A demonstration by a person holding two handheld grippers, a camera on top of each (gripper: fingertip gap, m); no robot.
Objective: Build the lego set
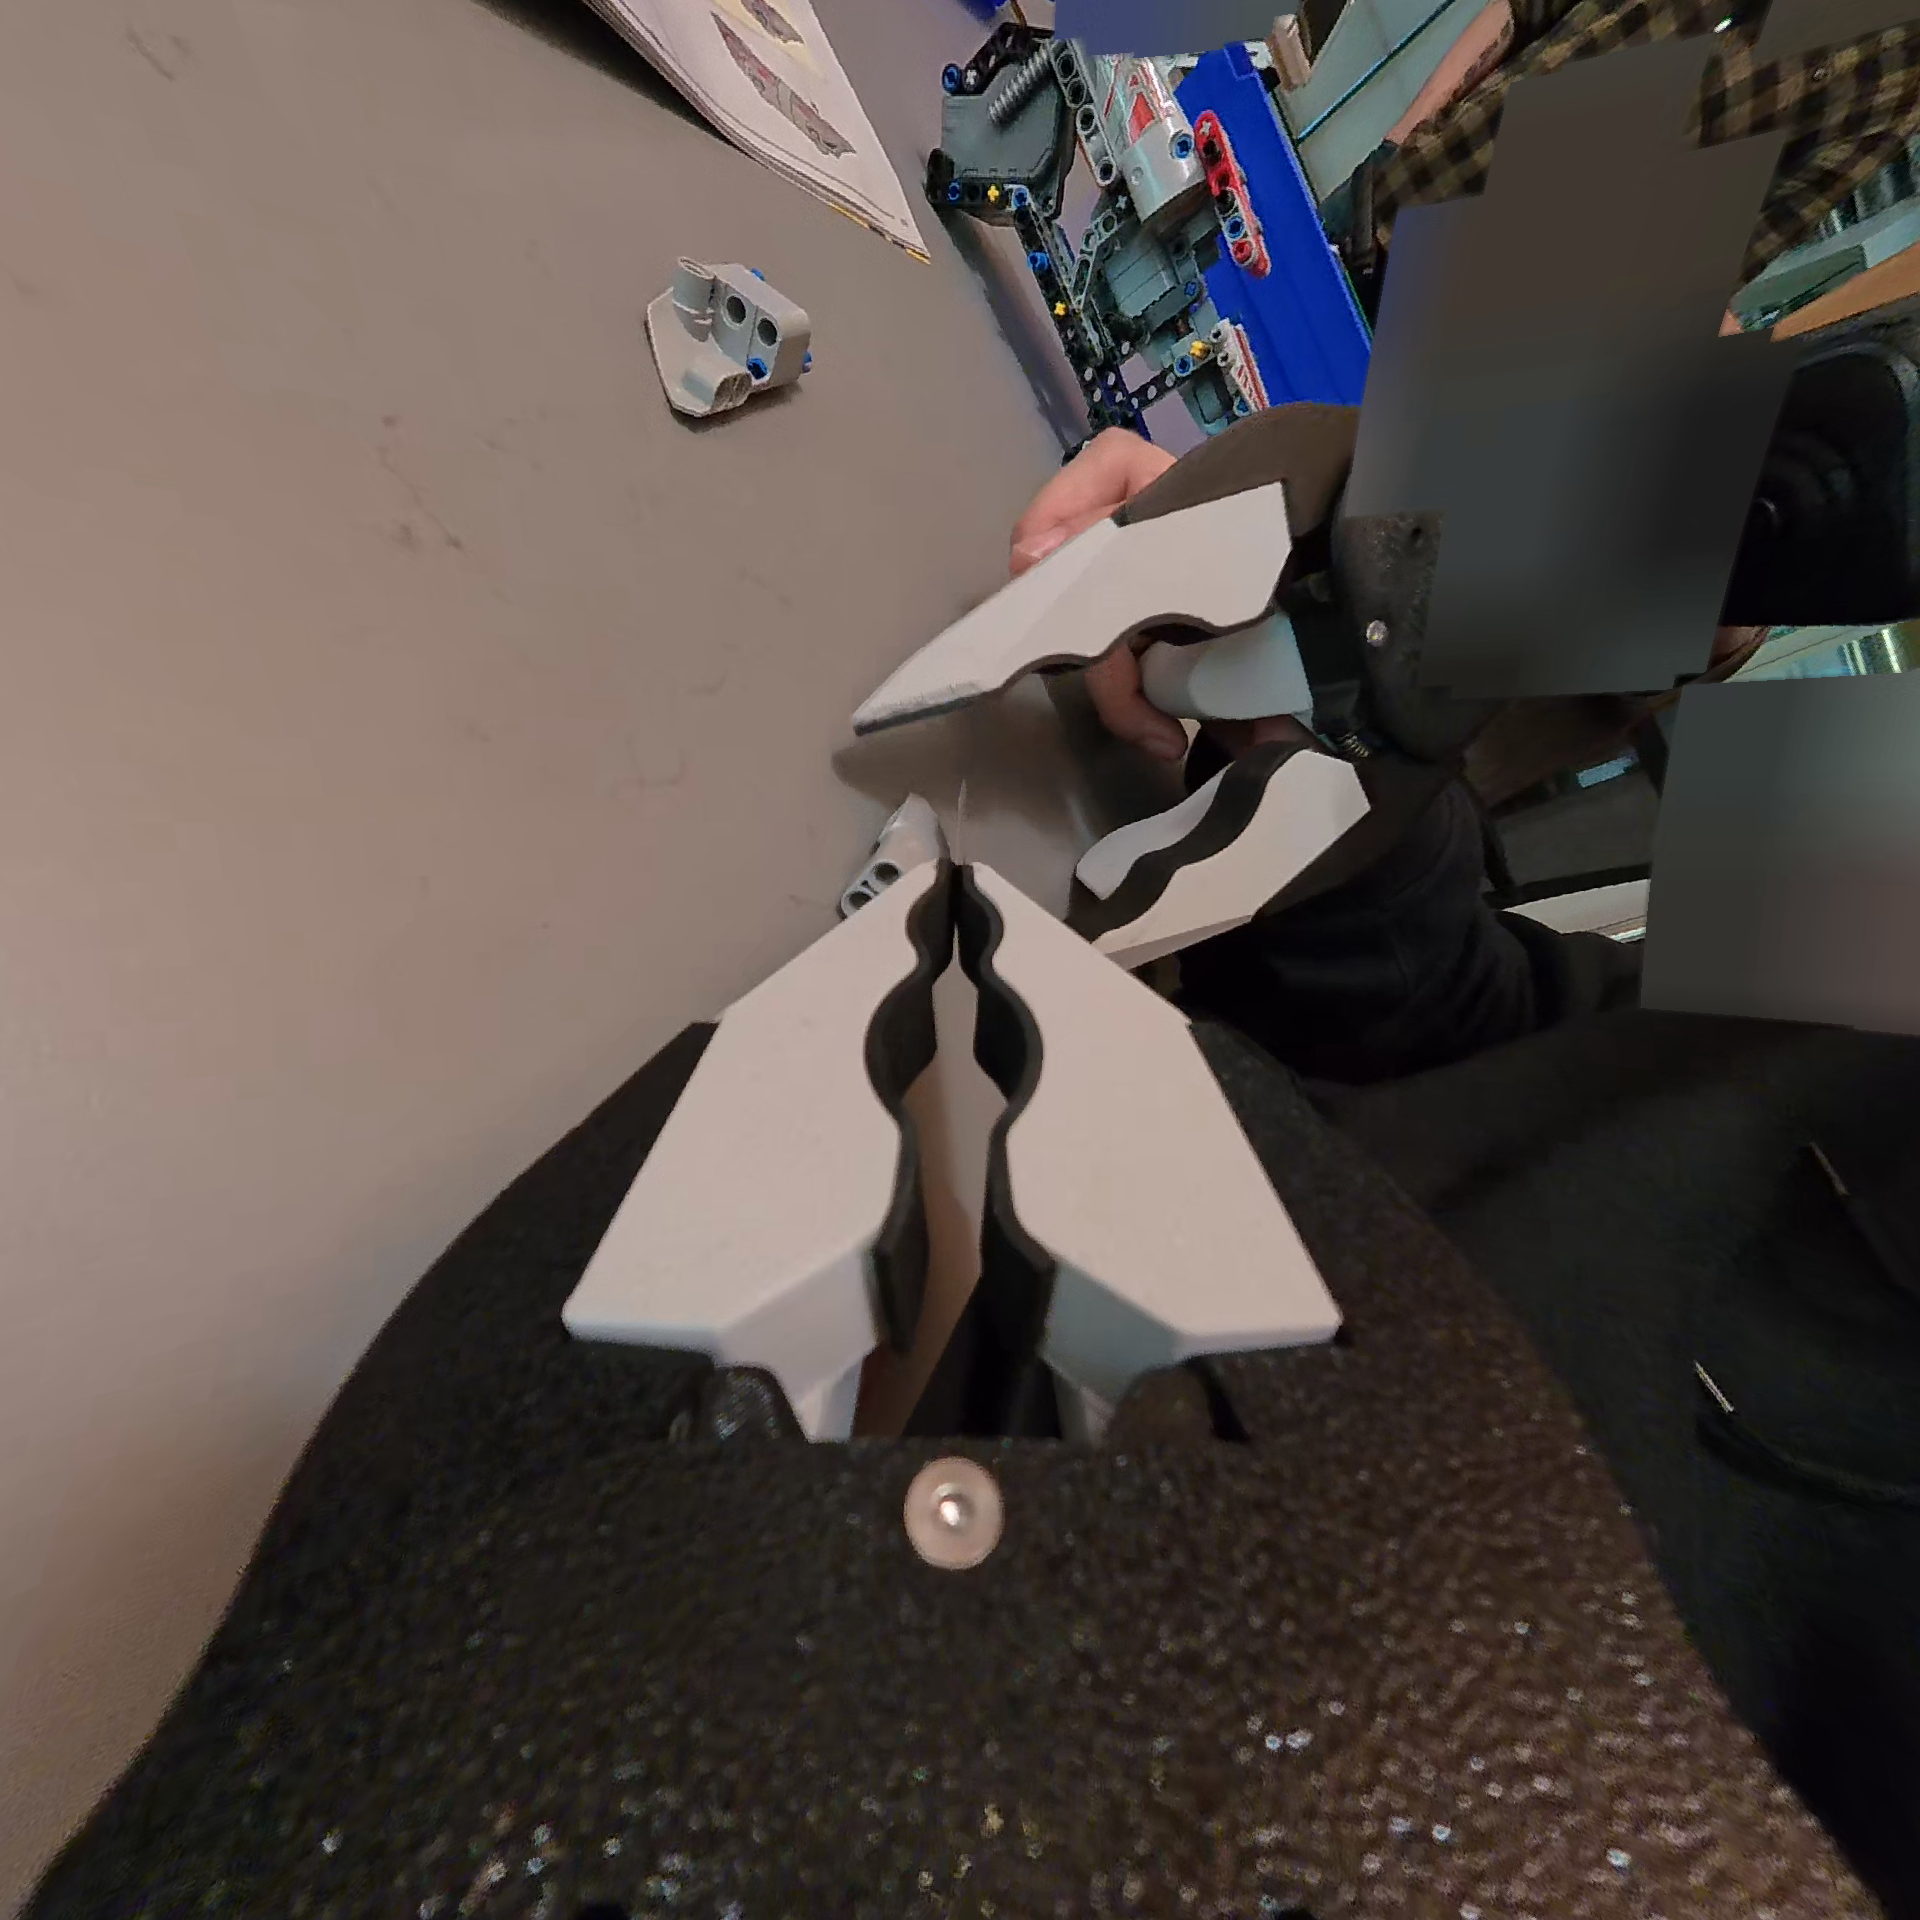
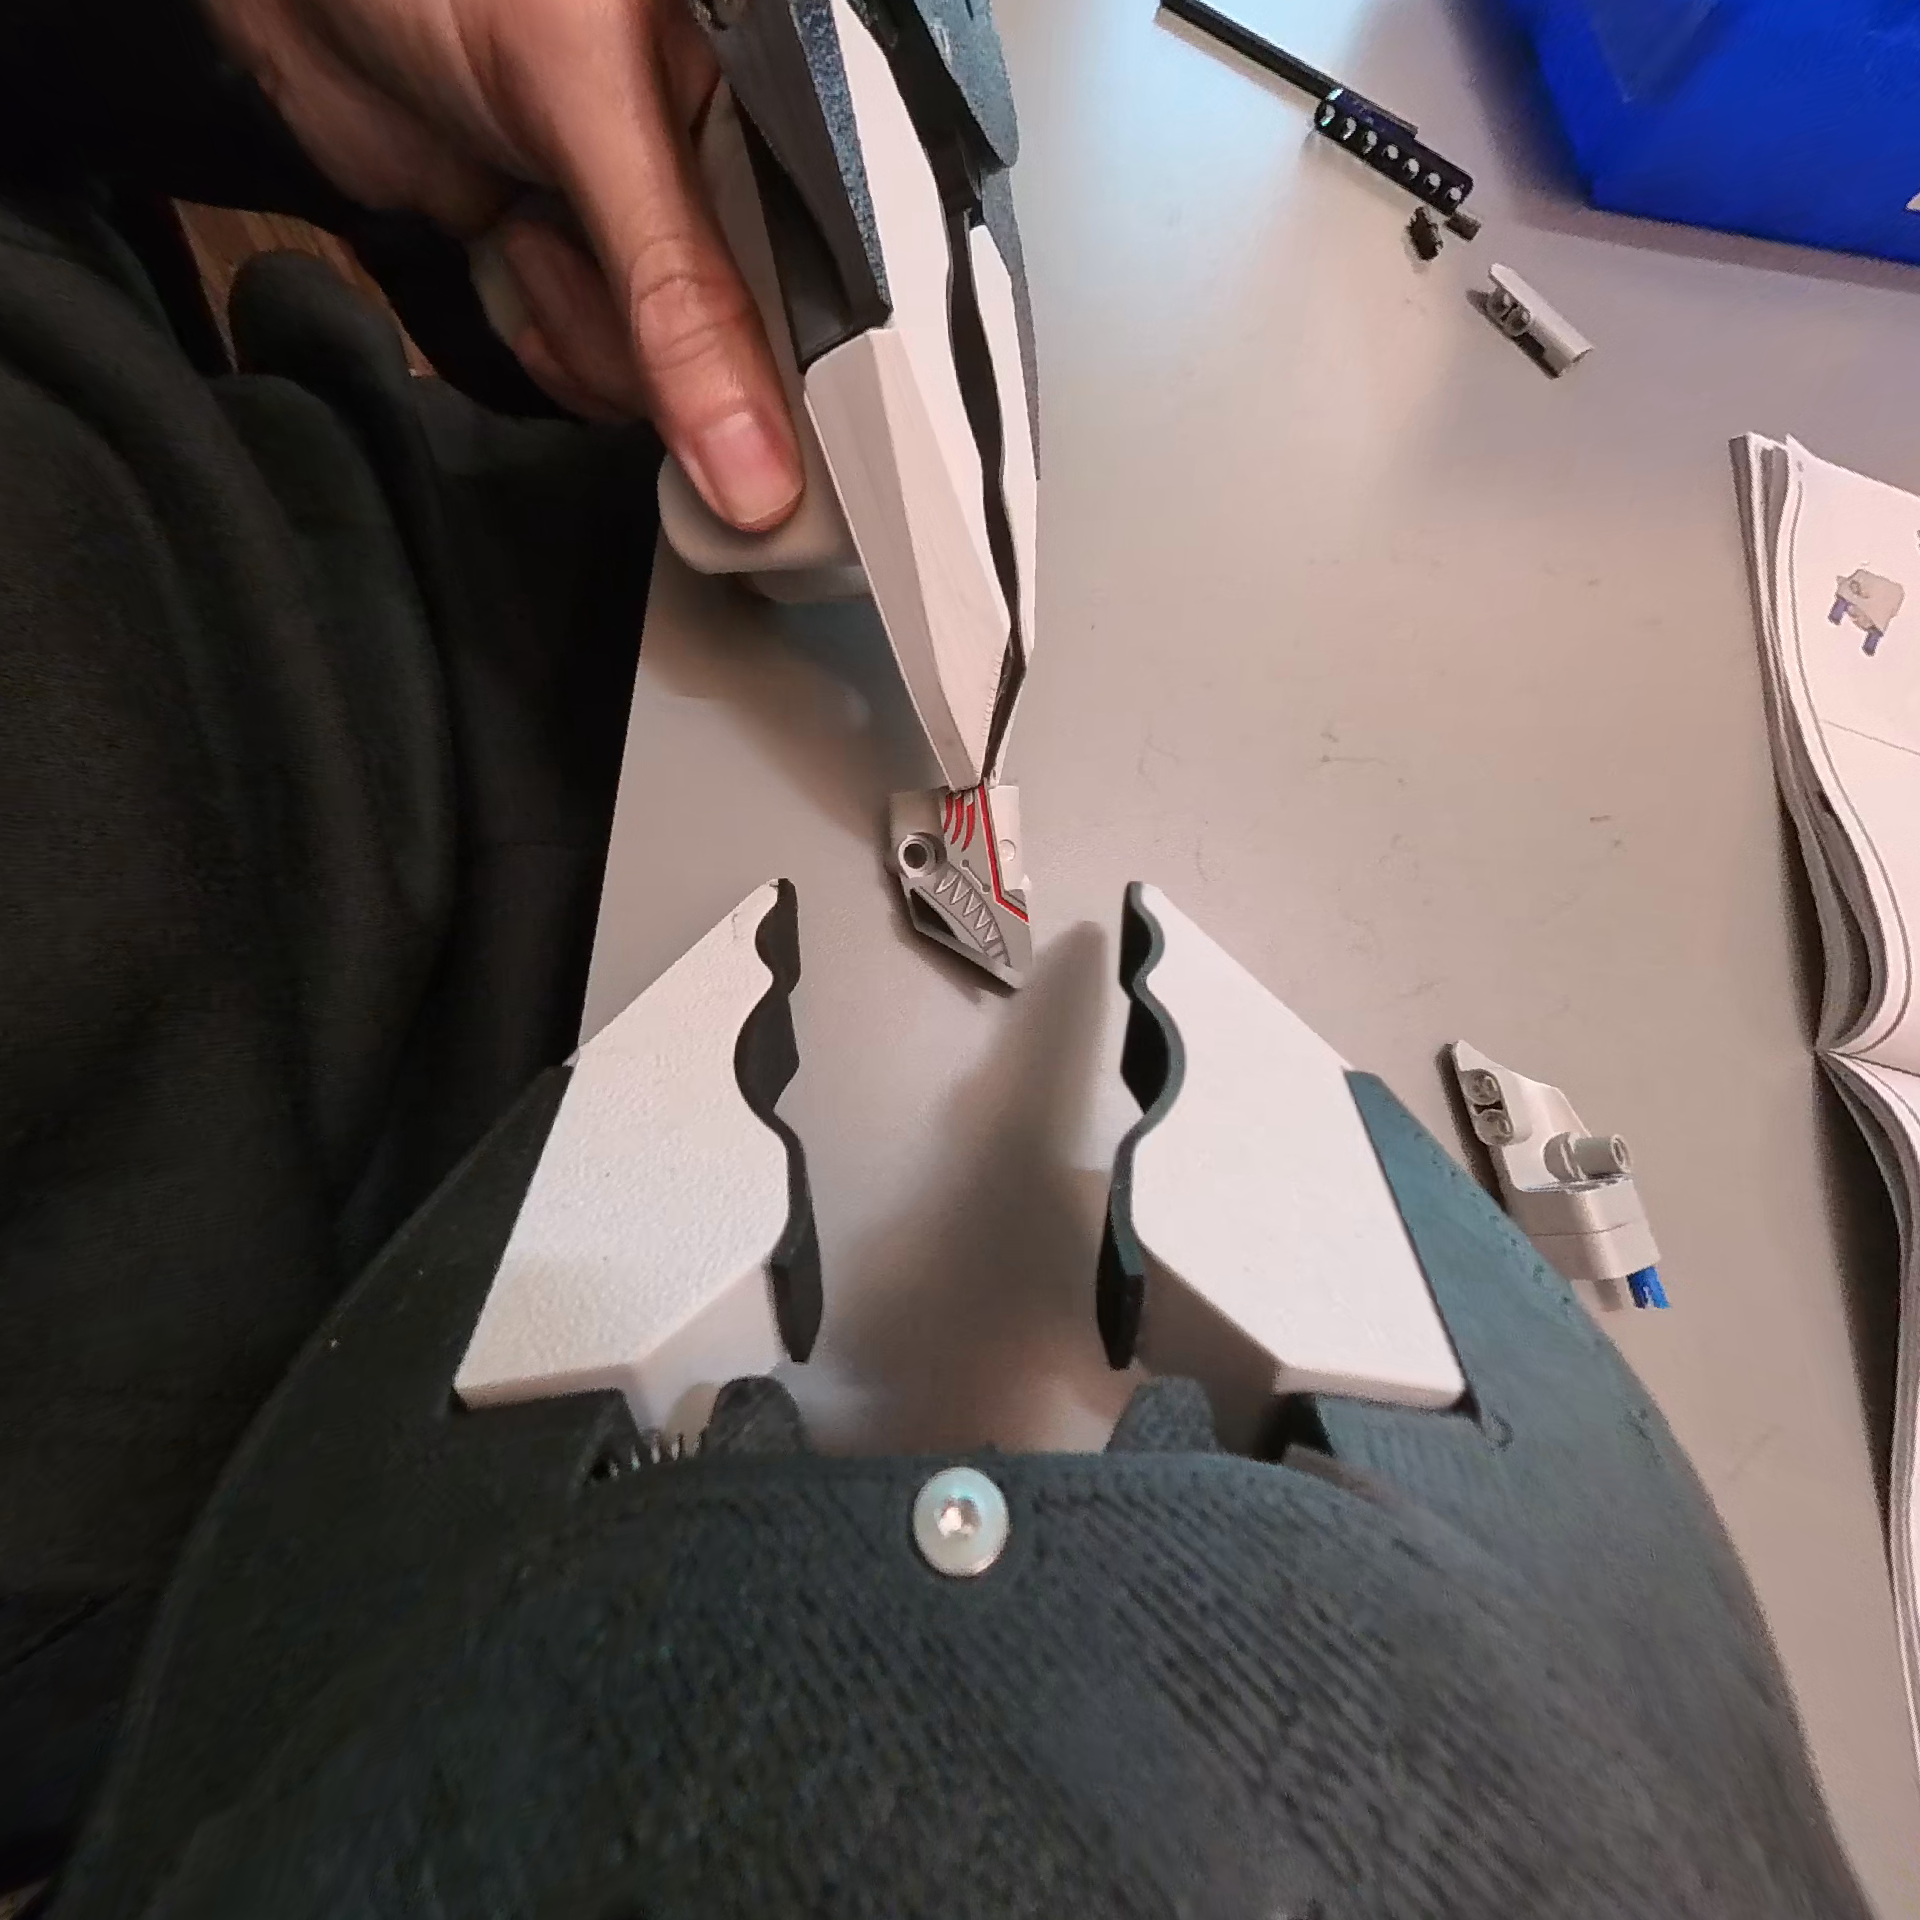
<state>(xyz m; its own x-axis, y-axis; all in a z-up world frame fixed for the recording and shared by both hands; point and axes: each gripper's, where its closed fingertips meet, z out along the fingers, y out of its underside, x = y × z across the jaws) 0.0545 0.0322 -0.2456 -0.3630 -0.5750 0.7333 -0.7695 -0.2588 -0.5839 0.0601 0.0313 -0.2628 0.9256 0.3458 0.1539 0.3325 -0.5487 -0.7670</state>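
Observation:
A small grey Lego panel (image 2: 964,885) with red stripes and a tooth pattern lies near the table's front edge. My left gripper (image 2: 982,777) comes down from above, and its tips are pinched shut on the panel's top edge. In the left wrist view the left gripper (image 1: 954,871) is closed, and the panel (image 1: 881,864) peeks out behind its left finger. My right gripper (image 2: 956,904) is open and empty just in front of the panel, which sits just beyond the gap between its tips. It also shows in the left wrist view (image 1: 1029,790), open.
A grey sub-assembly with blue pins (image 2: 1548,1164) lies right of the right gripper, also seen in the left wrist view (image 1: 727,338). An open instruction booklet (image 2: 1849,779), a black beam (image 2: 1397,151), a small grey piece (image 2: 1532,317) and a blue bin (image 2: 1745,114) lie farther off. The part-built model (image 1: 1122,208) stands at the back. My two grippers' fingertips are within a few centimetres of each other.

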